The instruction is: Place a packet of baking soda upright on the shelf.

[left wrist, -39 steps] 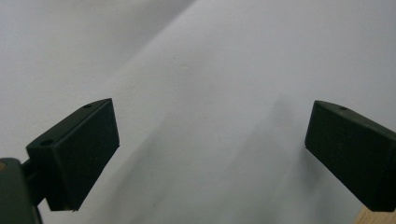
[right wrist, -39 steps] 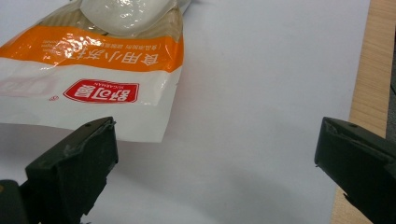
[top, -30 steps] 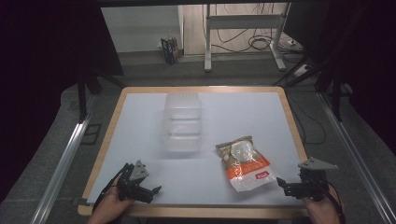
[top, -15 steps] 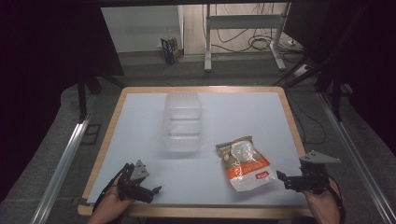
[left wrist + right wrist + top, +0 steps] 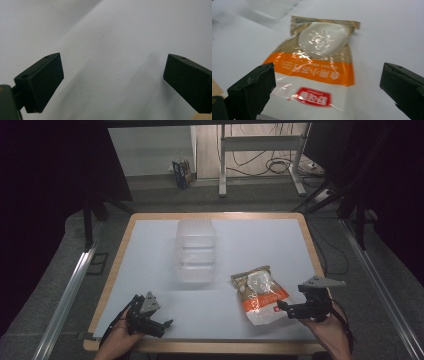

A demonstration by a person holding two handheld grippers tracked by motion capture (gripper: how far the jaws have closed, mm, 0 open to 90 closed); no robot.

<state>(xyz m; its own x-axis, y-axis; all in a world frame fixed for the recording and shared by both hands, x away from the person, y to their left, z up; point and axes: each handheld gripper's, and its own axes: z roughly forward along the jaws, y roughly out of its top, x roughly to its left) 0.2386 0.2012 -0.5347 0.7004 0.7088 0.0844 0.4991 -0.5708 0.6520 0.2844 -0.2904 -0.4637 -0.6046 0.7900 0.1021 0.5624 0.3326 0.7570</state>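
A clear plastic food packet with an orange band [image 5: 312,67] lies flat on the white, wood-edged counter [image 5: 150,245], long axis running away from the right gripper [image 5: 295,310], whose released fingers [image 5: 252,90] straddle its near end. The left gripper [image 5: 157,325] rests well apart, fingers likewise spread.

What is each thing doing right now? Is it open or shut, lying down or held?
Left gripper: open, empty, over bare table.
Right gripper: open, empty, pointing at the bag.
Bag: lying flat, sealed, not held.
Clear box: on the table, untouched; lid state unclear.
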